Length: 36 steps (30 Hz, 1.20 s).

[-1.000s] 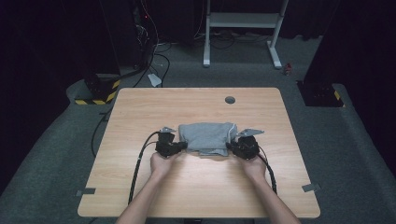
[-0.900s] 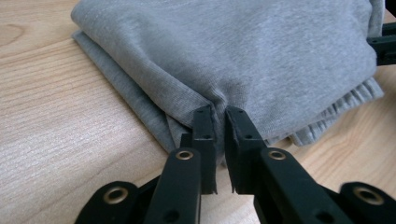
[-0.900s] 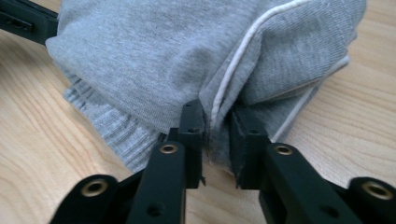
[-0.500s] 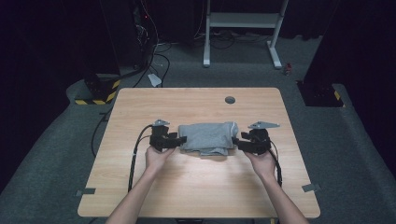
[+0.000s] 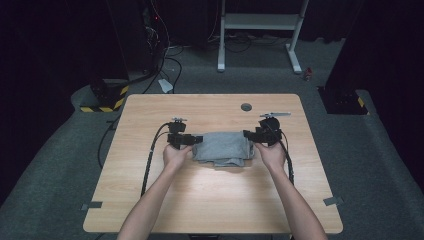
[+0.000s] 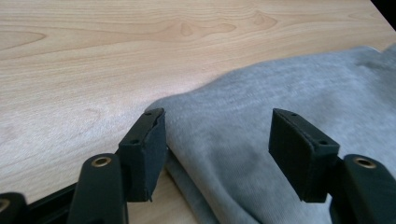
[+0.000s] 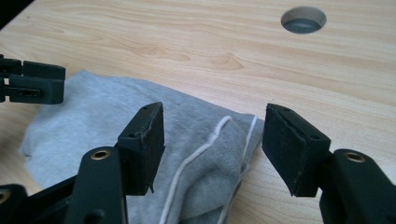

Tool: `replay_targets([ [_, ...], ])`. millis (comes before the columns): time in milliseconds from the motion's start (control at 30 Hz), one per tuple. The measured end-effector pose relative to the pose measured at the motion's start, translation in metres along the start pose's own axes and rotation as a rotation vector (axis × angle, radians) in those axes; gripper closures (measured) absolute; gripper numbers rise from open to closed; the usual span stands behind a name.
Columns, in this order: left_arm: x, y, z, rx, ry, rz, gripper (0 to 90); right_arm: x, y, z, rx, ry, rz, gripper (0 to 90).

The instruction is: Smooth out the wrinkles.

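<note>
A dark room surrounds a light wooden table (image 5: 215,200); the high view shows grey carpet around it, a white metal frame (image 5: 260,22) beyond the far edge, and a yellow-and-black striped base (image 5: 107,97) off the far left corner. A round cable hole (image 5: 246,106) sits near the table's far edge.

A folded grey garment (image 5: 222,148) lies flat near the middle of the table. The left gripper (image 5: 192,140) is at its left end and the right gripper (image 5: 248,135) at its right end, each held in a hand with a black cable trailing toward the near edge.

The left gripper view supplies what the high view cannot: the jaws stand spread, having just been opening, with the garment's (image 6: 280,116) folded corner lying loose between them and neither pad pressing on it. The layered edge of the fold is visible there.

The right gripper view likewise shows its jaws spread and just opened, the garment's (image 7: 93,116) end between them but not pinched. This view alone reveals a white drawstring (image 7: 196,154) running across the cloth, the cable hole (image 7: 303,19) beyond, and the left gripper's tip (image 7: 32,84) at the far end of the garment.
</note>
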<state>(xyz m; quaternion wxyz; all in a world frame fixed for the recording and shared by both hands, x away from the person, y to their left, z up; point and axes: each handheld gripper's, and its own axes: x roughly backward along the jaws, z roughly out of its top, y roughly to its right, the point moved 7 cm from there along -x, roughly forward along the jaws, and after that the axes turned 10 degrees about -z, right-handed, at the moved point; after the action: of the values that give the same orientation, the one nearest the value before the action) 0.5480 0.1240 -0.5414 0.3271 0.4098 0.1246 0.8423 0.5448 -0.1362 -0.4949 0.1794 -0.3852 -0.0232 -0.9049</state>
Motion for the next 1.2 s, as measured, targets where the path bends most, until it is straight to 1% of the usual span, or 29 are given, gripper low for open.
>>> replay_targets([
  [67, -0.003, 0.000, -0.001, 0.014, -0.004, -0.012, 42.2, -0.006, 0.002, -0.003, -0.006, -0.023, 0.000, 40.4],
  [100, -0.004, 0.000, -0.002, 0.014, -0.008, -0.018, 47.0, -0.008, 0.003, -0.005, -0.019, -0.037, 0.008, 44.2],
  [133, -0.004, 0.001, -0.002, 0.008, -0.007, -0.014, 53.0, -0.010, 0.003, -0.007, -0.018, -0.043, 0.023, 50.4],
  [167, -0.004, 0.002, -0.002, 0.006, -0.001, -0.012, 56.8, -0.010, 0.002, -0.009, -0.017, -0.047, 0.037, 57.0],
  [200, -0.002, 0.003, -0.003, 0.006, 0.004, -0.020, 62.3, -0.010, 0.001, -0.010, -0.009, -0.043, 0.046, 62.9],
  [267, 0.002, 0.004, -0.004, 0.020, 0.011, -0.042, 71.9, -0.009, -0.001, -0.011, 0.010, -0.041, 0.060, 73.7],
  [333, 0.007, 0.005, -0.005, 0.008, 0.003, -0.042, 79.8, -0.005, -0.003, -0.010, 0.018, -0.038, 0.061, 79.9],
  [400, 0.011, 0.006, -0.007, 0.002, -0.003, -0.050, 84.2, -0.001, -0.004, -0.008, 0.027, -0.034, 0.060, 82.3],
  [433, 0.013, 0.007, -0.007, -0.002, -0.011, -0.053, 84.9, 0.002, -0.005, -0.009, 0.029, -0.036, 0.058, 82.9],
  [567, 0.021, 0.013, -0.010, 0.004, -0.001, -0.076, 85.6, 0.003, -0.011, -0.018, 0.038, -0.053, 0.049, 83.8],
  [700, 0.031, 0.016, -0.017, -0.002, 0.004, -0.077, 85.6, 0.003, -0.015, -0.022, 0.022, -0.062, 0.045, 83.8],
  [800, 0.037, 0.017, -0.020, -0.002, 0.022, -0.077, 85.9, 0.007, -0.017, -0.020, 0.033, -0.057, 0.042, 84.3],
  [900, 0.046, 0.021, -0.022, -0.012, 0.041, -0.098, 86.1, 0.010, -0.018, -0.019, 0.018, -0.046, 0.053, 84.4],
  [933, 0.048, 0.023, -0.022, -0.013, 0.054, -0.103, 86.1, 0.012, -0.019, -0.019, 0.023, -0.040, 0.054, 84.4],
  [1000, 0.053, 0.026, -0.022, 0.012, 0.081, -0.139, 86.1, 0.016, -0.021, -0.020, 0.032, -0.030, 0.058, 84.4],
  [1033, 0.056, 0.028, -0.021, 0.014, 0.088, -0.146, 86.1, 0.017, -0.022, -0.020, 0.037, -0.025, 0.061, 84.4],
  [1100, 0.059, 0.030, -0.022, 0.004, 0.087, -0.153, 86.1, 0.020, -0.022, -0.021, 0.028, -0.020, 0.066, 84.4],
  [1133, 0.060, 0.031, -0.022, 0.010, 0.088, -0.157, 86.1, 0.021, -0.021, -0.021, 0.032, -0.010, 0.066, 84.4],
  [1200, 0.062, 0.031, -0.022, 0.011, 0.090, -0.169, 86.1, 0.024, -0.021, -0.021, 0.021, -0.013, 0.064, 84.4],
])
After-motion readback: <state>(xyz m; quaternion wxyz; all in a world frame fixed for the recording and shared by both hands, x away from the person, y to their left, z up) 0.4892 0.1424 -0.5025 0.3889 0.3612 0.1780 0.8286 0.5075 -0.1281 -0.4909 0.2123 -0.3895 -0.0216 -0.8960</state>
